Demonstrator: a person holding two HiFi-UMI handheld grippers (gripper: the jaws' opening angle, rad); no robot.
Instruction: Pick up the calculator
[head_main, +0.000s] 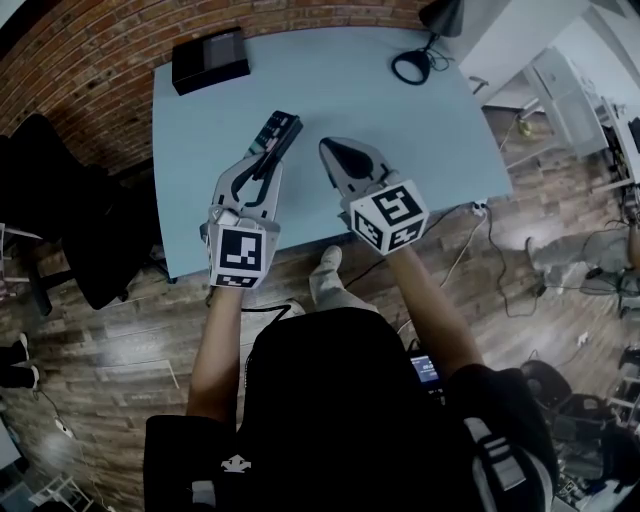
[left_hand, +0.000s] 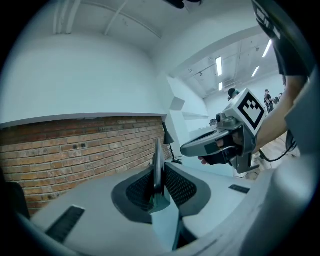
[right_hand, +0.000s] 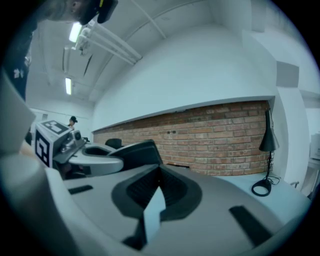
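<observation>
Left gripper (head_main: 268, 158) pinches a slim black plastic calculator (head_main: 280, 128) mid-frame; its own view shows it edge-on. Right gripper (head_main: 340, 160) sits closed, empty.

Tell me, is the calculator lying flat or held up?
Held up: left tongs clamp the calculator, standing on edge between them, above the table.

You are wearing a black top (head_main: 330, 400), filling the lower middle of the head view, with white stripes running down the sleeve (head_main: 492, 448) at lower right and a small white mark at lower left. Your left gripper (head_main: 262, 162) and right gripper (head_main: 335, 152) are each showing a smooth grey shell, black ribbed pads (left_hand: 181, 188), and a white marker cube (head_main: 240, 257) printed with black squares.
</observation>
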